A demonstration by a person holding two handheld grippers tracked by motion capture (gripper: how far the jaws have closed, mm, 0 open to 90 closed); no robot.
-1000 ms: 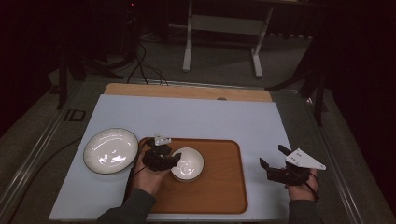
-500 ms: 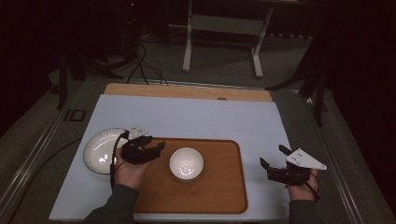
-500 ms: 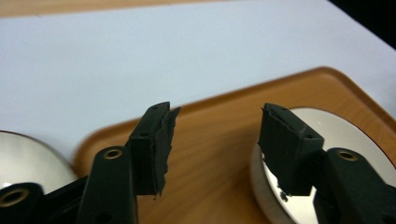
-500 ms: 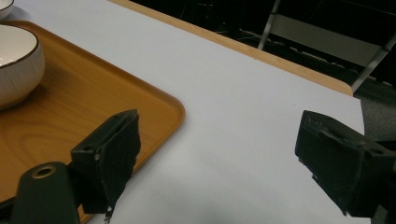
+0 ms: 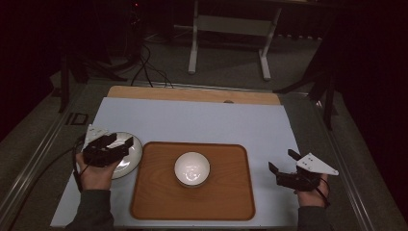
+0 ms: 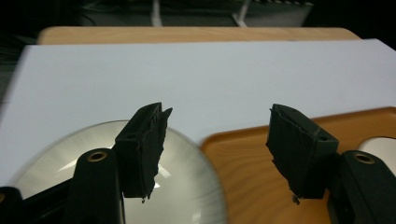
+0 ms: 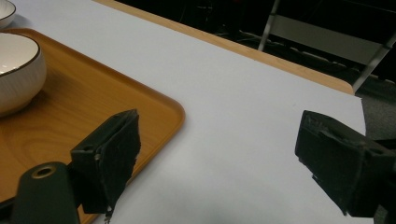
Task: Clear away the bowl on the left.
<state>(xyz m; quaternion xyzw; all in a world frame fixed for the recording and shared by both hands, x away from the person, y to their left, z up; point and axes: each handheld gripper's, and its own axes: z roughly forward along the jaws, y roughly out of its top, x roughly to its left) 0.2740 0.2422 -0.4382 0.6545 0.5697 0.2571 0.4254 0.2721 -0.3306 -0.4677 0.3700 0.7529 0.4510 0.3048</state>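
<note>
Left claw (image 5: 119, 143) hovers wide open over the white plate (image 5: 129, 155) at the table's (image 5: 202, 122) left — jaws spread, gripping nothing. The white bowl (image 5: 192, 168) sits mid-tray on the wooden tray (image 5: 226, 202), apart from both claws. Right claw (image 5: 280, 168) is spread just as wide off the tray's right edge — empty too.

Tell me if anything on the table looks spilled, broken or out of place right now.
Nothing stands out. The white bowl sits upright near the middle of the wooden tray, and the plate lies flat on the white sheet beside the tray's left edge. The left gripper hovers open over the plate; the right gripper is open, off to the tray's right.
</note>
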